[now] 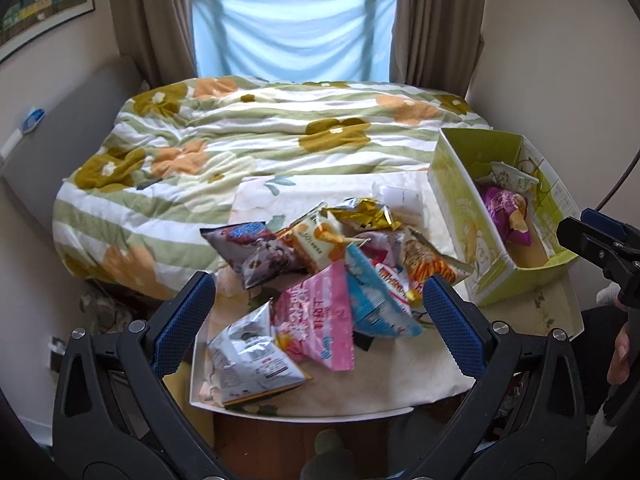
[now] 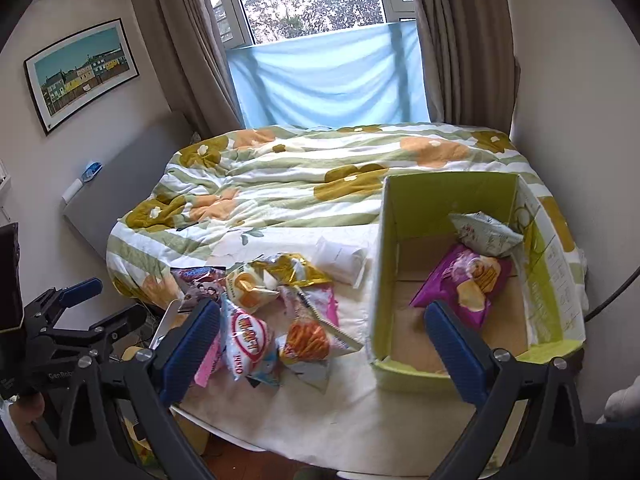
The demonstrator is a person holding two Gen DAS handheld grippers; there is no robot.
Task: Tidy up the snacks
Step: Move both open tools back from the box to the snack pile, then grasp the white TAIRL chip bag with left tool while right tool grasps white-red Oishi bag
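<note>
Beside bed (image 2: 320, 184), crinkled snack packets (image 2: 272, 304) heaped (two in green box (image 2: 452, 192)).

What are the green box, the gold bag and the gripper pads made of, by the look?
Green box: printed cardboard, matte; raw brown inside and folded flaps.
Gold bag: metallised foil film, probably; shiny, crinkled, mirror-like glints.
Pads: blue, finely ribbed, matte; likely rubber or soft plastic, on black hard-plastic arms.

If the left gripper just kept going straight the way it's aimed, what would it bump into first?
Probably the pink snack packet: it lies between the open left gripper fingers, at the near edge of the snack pile. Depth is hard to judge through the fisheye, so the blue packet beside it is possible.
</note>
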